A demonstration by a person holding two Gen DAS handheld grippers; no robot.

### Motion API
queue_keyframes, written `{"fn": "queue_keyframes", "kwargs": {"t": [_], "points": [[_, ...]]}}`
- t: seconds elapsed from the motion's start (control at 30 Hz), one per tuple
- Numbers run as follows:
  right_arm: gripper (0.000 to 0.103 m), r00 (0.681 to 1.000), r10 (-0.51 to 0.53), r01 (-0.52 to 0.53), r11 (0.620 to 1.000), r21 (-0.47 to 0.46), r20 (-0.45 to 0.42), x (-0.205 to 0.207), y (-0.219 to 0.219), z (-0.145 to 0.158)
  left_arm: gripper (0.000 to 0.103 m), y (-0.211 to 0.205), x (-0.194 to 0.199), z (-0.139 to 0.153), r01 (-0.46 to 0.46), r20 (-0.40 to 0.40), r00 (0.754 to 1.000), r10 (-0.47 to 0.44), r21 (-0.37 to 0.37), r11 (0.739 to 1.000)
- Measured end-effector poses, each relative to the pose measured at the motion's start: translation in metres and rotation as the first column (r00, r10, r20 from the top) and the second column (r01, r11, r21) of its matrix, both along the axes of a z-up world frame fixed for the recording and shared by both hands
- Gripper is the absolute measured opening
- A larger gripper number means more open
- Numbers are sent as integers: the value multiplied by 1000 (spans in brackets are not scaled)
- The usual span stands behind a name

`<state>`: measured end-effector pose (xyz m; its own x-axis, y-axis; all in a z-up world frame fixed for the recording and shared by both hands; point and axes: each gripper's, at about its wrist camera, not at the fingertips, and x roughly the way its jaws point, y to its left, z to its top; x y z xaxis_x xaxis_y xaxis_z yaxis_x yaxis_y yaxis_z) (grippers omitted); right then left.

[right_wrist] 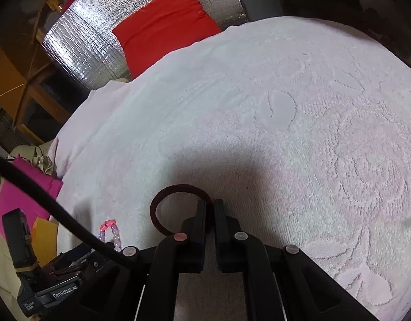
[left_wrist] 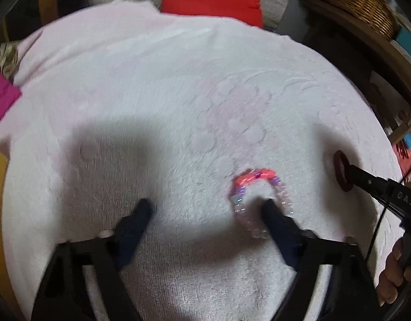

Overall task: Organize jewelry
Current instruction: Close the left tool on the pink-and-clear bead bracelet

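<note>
On the pink towel [left_wrist: 157, 85] lay a bead bracelet [left_wrist: 259, 200], blurred, looped round one finger of the wide-open left gripper [left_wrist: 205, 206]; right gripper [right_wrist: 210, 208] pinched a dark hair tie [right_wrist: 162, 200], perhaps maroon.

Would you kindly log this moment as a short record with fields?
surface: pale pink towel
left gripper: open, one finger inside the beaded bracelet loop
bracelet: lying on the towel, pink, purple and clear beads
right gripper: shut on the dark hair tie
hair tie: loop sticks out to the gripper's left
background: red cushion
</note>
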<state>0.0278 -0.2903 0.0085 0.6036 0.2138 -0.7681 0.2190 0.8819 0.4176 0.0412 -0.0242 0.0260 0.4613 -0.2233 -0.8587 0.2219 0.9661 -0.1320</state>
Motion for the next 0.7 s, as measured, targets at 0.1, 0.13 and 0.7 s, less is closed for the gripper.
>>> {"fn": "queue_keyframes", "kwargs": {"t": [0.1,0.13,0.7], "points": [[8,1000,2,-2,1000,-10,-18,4,2,2,60,-5,-2,4,23,27,999,-23,8,1000],[8,1000,1,-2,1000,-14,-22,5,3,2,56,-6,-2,4,27,34,999,-27,8,1000],[7,1000,26,-27,997,-72,-9,10,20,10,7,-1,-7,19,90,82,993,-87,-27,996]]}}
